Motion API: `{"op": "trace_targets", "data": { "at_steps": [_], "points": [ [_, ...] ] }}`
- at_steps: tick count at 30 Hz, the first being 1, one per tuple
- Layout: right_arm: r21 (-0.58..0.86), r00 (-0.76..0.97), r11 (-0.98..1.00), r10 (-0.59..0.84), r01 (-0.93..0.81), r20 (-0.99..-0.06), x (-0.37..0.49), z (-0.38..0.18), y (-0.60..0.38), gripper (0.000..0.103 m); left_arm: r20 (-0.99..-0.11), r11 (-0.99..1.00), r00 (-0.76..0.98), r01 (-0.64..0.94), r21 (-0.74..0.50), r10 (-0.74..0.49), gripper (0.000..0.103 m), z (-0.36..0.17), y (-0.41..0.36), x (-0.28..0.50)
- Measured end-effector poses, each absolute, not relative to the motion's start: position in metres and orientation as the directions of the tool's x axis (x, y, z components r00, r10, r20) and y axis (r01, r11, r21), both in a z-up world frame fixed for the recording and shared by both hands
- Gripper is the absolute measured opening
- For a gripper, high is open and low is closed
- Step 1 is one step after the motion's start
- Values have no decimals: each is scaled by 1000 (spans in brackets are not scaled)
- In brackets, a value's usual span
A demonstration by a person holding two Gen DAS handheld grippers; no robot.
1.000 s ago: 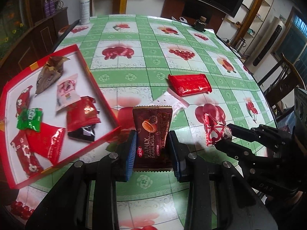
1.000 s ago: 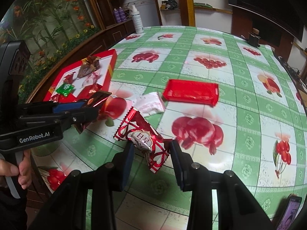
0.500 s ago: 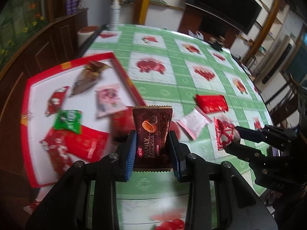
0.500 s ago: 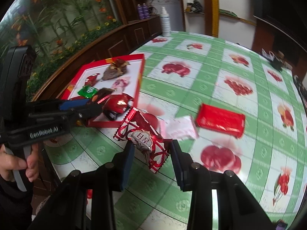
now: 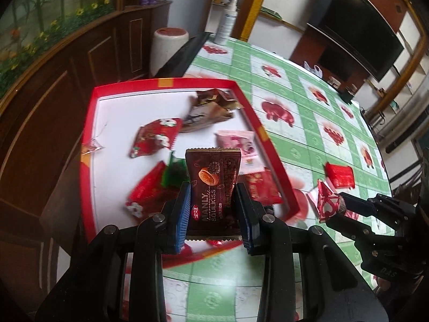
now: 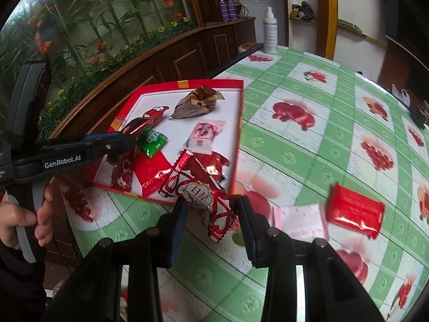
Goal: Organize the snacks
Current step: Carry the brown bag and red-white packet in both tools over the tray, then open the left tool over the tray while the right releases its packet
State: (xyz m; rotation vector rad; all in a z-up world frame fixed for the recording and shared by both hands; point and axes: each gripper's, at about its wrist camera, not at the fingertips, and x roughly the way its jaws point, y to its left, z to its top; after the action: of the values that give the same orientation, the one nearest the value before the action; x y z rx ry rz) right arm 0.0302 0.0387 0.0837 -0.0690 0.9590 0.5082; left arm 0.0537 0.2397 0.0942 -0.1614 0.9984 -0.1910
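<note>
Left gripper (image 5: 214, 206) clamps brown packet (image 5: 213, 179); right gripper (image 6: 211, 221) clamps red packet (image 6: 203, 198); green-checked tablecloth (image 6: 308, 139) below.

table (image 6: 308, 145) | on it: red tray (image 6: 238, 134), red packet (image 6: 354, 210), pink packet (image 6: 303, 221)

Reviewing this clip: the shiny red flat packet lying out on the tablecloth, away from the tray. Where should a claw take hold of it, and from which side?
Take the red flat packet across its shorter width near the middle, coming from above. It lies flat on the tablecloth, so only its edges offer purchase. The pink wrapper sits close against its tray-side end, so coming in endwise there risks catching both.
</note>
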Motion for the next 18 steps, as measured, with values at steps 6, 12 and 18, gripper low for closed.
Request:
{"op": "trace_targets", "data": {
  "at_steps": [6, 12, 18],
  "points": [
    [239, 392, 848, 446, -473, -804, 41, 71, 61, 41, -820, 978, 539, 35, -206, -192, 32, 96, 260, 67],
    [281, 342, 821, 482, -497, -807, 43, 58, 82, 41, -835, 982, 532, -26, -185, -144, 32, 87, 284, 82],
    [294, 311, 812, 488, -504, -816, 48, 48, 93, 41, -855, 985, 508, -68, -159, -103, 32, 72, 299, 90]
  ]
}}
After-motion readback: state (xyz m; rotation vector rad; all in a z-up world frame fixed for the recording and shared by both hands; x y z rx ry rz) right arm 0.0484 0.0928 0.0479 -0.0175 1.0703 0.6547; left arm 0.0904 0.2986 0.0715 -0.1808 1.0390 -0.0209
